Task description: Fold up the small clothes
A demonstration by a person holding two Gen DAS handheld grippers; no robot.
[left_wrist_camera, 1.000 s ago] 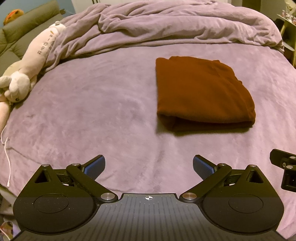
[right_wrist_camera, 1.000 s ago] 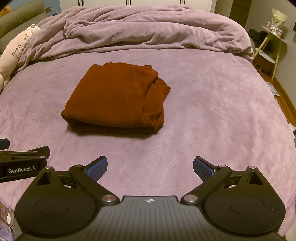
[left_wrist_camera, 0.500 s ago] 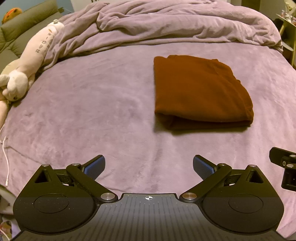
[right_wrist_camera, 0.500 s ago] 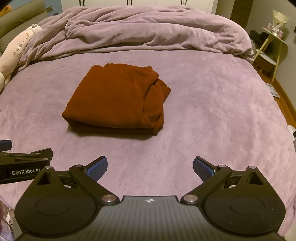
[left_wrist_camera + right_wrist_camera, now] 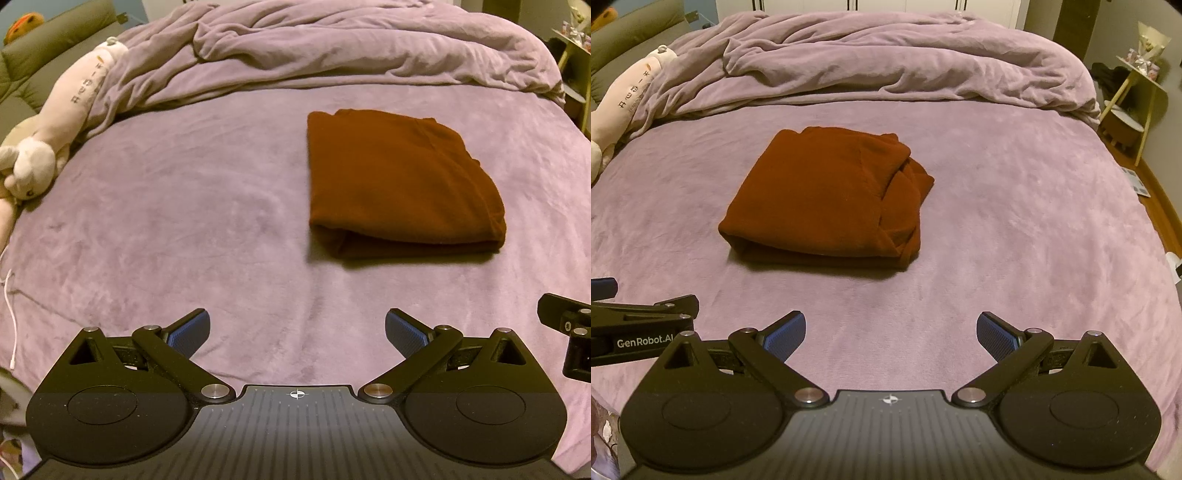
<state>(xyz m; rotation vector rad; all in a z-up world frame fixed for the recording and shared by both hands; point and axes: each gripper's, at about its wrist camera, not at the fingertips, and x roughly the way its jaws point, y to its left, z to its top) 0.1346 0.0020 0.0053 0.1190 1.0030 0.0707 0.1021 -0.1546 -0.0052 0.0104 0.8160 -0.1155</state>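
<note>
A rust-brown garment (image 5: pixel 399 184) lies folded into a thick rectangle on the purple bed (image 5: pixel 184 221); the right wrist view shows it (image 5: pixel 827 199) left of centre, with bunched layers along its right side. My left gripper (image 5: pixel 297 332) hovers open over the bed's near part, well short of the garment and to its left. My right gripper (image 5: pixel 891 334) is also open and empty, a little in front of the garment. Each gripper's body shows at the edge of the other's view.
A rumpled purple duvet (image 5: pixel 886 62) is heaped across the far end of the bed. A long cream plush toy (image 5: pixel 55 136) lies along the left edge, with a white cable (image 5: pixel 13 317) below it. A small yellow-legged side table (image 5: pixel 1137 96) stands past the right edge.
Both views have shifted slightly, the garment sitting a little lower and nearer in the right wrist view. The garment itself has not moved and both grippers stay open.
</note>
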